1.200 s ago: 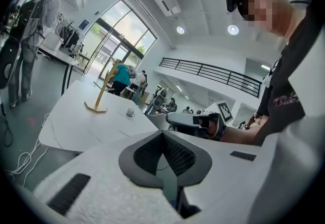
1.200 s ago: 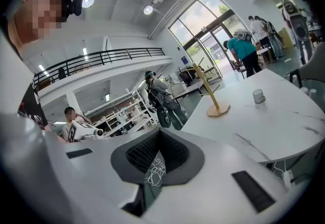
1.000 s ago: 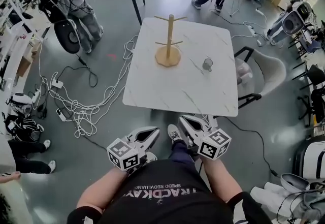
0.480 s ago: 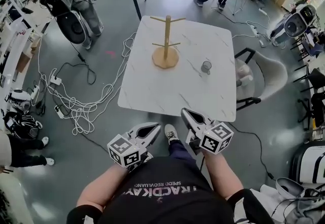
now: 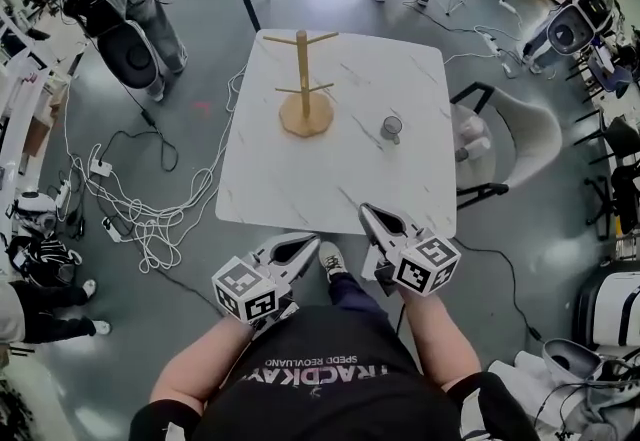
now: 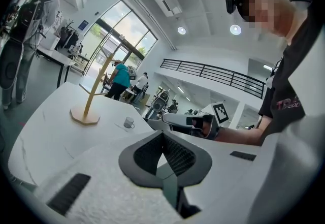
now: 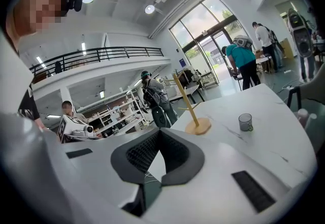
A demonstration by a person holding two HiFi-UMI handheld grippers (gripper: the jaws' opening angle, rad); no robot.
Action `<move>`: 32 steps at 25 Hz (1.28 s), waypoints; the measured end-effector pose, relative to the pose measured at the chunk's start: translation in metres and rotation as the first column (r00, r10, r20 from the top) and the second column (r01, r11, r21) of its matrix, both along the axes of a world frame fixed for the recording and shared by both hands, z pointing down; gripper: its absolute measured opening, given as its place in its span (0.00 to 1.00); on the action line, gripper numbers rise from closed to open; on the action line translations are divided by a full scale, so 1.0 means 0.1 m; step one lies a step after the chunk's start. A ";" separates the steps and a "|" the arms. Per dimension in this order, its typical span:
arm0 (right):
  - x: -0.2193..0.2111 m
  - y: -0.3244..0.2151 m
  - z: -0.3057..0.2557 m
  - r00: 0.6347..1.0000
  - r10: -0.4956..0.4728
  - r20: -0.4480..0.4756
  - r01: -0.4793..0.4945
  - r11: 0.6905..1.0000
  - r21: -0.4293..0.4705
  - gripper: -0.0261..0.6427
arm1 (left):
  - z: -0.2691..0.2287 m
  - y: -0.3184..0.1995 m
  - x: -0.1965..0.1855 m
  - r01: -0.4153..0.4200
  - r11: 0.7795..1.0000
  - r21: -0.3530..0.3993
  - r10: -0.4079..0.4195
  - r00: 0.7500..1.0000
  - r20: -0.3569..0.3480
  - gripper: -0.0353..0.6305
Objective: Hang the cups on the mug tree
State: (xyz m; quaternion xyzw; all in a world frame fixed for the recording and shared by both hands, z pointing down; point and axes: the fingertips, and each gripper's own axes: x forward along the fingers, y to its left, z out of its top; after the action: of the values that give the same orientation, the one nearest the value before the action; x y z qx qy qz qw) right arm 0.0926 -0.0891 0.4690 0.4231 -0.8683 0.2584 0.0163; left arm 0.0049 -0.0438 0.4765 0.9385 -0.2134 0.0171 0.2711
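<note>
White marbled table (image 5: 330, 179) bearing a wooden mug tree (image 5: 303, 79) and, apart to its right, one upright cup (image 5: 391, 129).

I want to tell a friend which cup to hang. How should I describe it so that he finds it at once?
Find the white marble-look table in the middle of the hall. A wooden mug tree stands on it, and to the tree's right, apart from it, sits a small grey cup with a handle. It is the only cup on the table.
</note>
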 end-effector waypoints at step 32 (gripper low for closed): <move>1.38 -1.37 1.01 0.967 0.204 -0.154 -0.222 0.968 -0.116 0.06 | 0.48 -1.01 0.74 -0.032 0.992 -0.122 0.039 0.998 0.056 0.05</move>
State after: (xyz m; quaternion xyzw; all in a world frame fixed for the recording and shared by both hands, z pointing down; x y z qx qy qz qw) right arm 0.2303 -0.2260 0.5699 0.5293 -0.7954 0.2851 0.0778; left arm 0.0786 -0.1444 0.5243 0.9230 -0.2029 0.0622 0.3209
